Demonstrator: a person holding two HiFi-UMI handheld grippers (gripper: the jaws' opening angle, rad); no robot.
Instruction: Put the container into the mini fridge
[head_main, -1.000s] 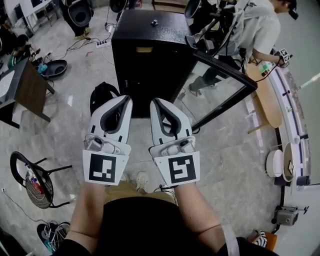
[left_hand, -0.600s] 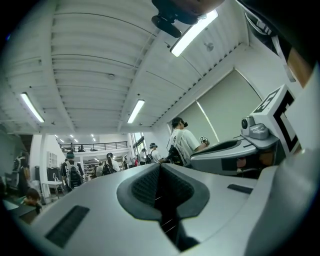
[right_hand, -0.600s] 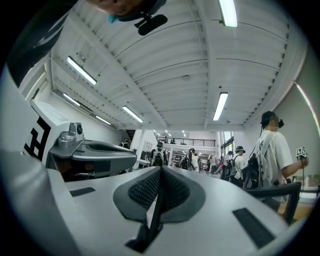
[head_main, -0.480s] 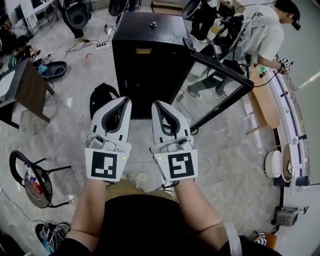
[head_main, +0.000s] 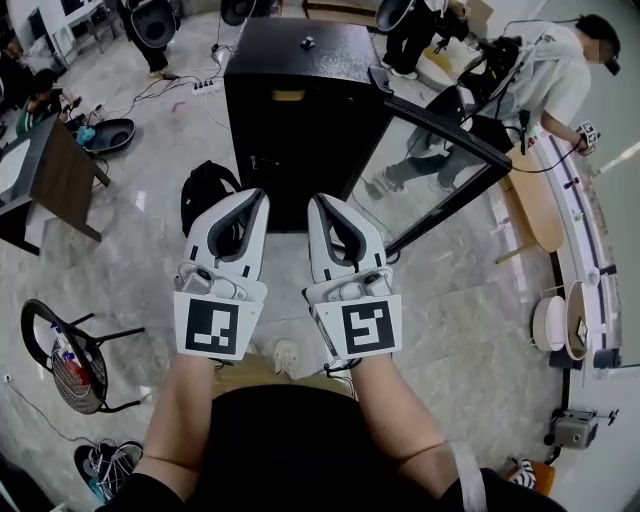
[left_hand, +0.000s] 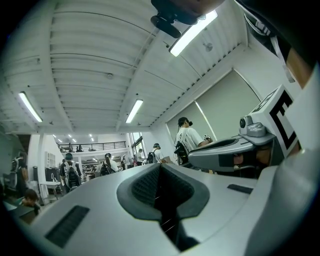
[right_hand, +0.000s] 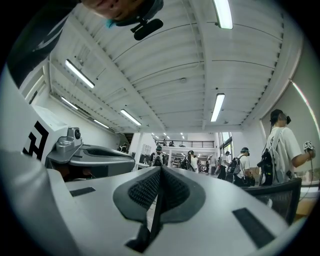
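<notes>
The black mini fridge stands on the floor ahead of me, its glass door swung open to the right. A small tan thing shows high inside it; I cannot tell what it is. No container shows outside the fridge. My left gripper and right gripper are held side by side in front of the fridge, pointing up and away from me. In the left gripper view the left gripper has its jaws pressed together with nothing between them. The right gripper looks the same in its own view.
A black backpack lies on the floor left of the fridge. A dark table and a wire chair are at the left. A person stands at the back right beside a long counter. A small dark knob sits on the fridge top.
Both grippers have stayed side by side and shut, shifting only slightly. The person at the back right has moved a little further right.
</notes>
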